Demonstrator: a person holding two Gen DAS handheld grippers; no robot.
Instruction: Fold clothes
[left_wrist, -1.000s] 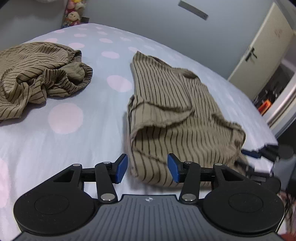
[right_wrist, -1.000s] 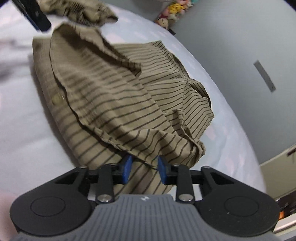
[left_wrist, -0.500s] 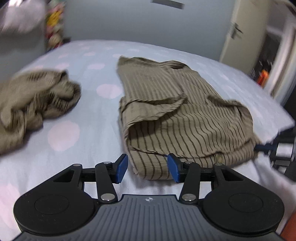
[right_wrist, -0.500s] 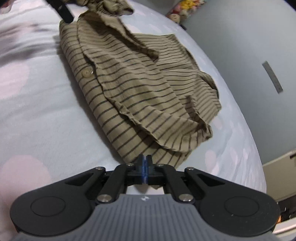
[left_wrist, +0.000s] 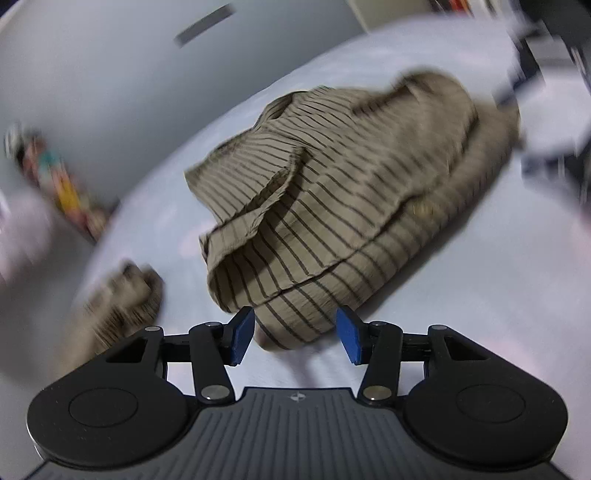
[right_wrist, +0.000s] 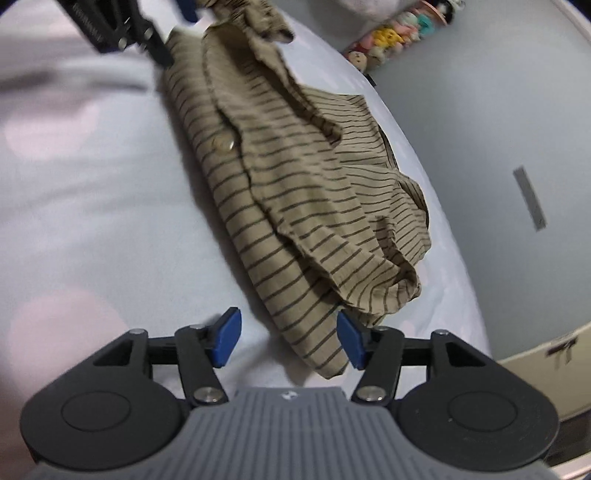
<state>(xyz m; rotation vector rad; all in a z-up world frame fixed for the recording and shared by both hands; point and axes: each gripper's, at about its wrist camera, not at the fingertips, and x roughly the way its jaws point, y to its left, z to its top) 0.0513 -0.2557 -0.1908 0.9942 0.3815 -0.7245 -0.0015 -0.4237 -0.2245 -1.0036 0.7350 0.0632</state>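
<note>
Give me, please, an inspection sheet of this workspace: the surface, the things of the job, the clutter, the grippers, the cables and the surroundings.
Surface: bed sheet, pale blue with pink dots.
Job's things: striped shirt, tan with dark stripes, partly folded and lying on the sheet; one button shows.
Clutter: second striped garment, crumpled, lying apart from the shirt.
Grippers: left gripper open, shirt corner between its pads, not pressed. Right gripper, jaws opening; shirt hem lies between them, not pinched.
Cables: nothing seen.
Surroundings: grey wall; plush toys at the far end of the bed; cream door at the right edge.
</note>
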